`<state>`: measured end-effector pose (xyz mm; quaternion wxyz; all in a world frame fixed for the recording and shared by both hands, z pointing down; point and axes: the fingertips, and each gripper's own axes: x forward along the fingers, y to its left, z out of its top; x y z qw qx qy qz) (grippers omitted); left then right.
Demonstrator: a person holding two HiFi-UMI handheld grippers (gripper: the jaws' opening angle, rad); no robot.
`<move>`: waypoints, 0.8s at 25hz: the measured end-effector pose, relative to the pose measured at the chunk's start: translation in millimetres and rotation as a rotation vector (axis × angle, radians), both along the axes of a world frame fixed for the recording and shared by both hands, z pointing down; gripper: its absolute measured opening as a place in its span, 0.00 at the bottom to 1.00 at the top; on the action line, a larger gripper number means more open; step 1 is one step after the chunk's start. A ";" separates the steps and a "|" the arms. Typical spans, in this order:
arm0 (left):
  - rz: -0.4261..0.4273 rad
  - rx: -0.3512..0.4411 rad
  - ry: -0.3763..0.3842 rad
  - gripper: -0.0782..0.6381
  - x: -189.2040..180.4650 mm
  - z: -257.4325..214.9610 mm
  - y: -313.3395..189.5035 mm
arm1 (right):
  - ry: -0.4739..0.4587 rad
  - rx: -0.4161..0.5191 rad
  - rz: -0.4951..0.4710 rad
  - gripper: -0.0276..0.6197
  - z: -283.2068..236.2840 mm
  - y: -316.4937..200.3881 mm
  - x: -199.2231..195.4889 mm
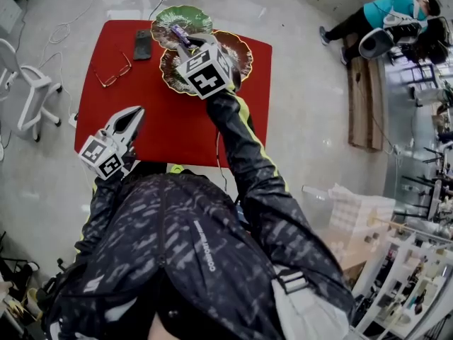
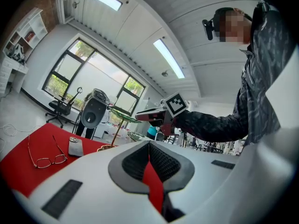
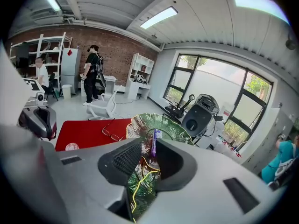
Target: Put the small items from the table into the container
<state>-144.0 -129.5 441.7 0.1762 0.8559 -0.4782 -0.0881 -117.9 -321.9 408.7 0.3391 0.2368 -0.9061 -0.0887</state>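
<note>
On the red-covered table (image 1: 163, 129), wire-rimmed spectacles (image 1: 111, 74) lie at the left, a dark rectangular phone (image 1: 142, 44) just beyond them. The left gripper (image 1: 133, 115) hovers level over the table's near edge, its jaws pressed together with nothing between them. Farther right, the right gripper (image 1: 185, 40) tilts downward over the two-tier green leaf-patterned dish stand (image 1: 191, 14), jaws drawn narrow around a slim purple packet (image 3: 153, 141) held above the upper dish.
</note>
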 end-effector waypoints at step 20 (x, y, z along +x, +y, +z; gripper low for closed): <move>0.047 0.021 0.015 0.13 40.0 -7.9 19.0 | -0.012 -0.081 -0.029 0.19 23.7 61.7 26.6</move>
